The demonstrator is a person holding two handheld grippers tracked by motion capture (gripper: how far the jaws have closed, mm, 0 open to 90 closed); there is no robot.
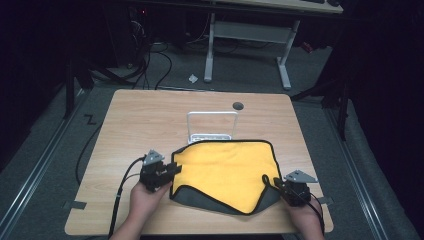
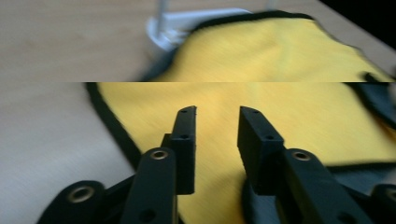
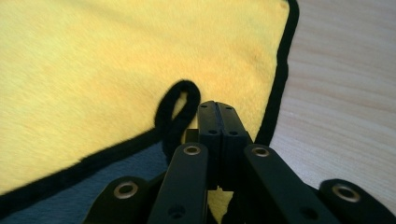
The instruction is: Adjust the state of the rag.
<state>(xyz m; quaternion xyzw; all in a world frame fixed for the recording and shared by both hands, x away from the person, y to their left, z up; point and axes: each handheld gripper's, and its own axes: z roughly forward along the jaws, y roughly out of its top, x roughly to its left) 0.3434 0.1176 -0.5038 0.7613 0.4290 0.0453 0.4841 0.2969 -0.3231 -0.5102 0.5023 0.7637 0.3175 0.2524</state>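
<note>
High view: yellow microfibre cloth (image 1: 227, 172) folded on surface (image 1: 150, 112), far edge over white rack (image 1: 212, 127). My right tongs (image 1: 280, 186) pinch near corner as anchor; my left tongs (image 1: 172, 171) half-open, empty, over left edge.

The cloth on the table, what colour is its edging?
Black edging on the yellow cloth, clearest in the right gripper view.

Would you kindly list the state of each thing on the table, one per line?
yellow cloth: lying on the table, near edge folded over so the grey underside shows.
hanging loop: lying on the cloth, free.
white rack: upright, cloth's far edge draped over its base.
left gripper: fingers apart over the cloth, gripping nothing.
right gripper: shut at the cloth's corner.
</note>
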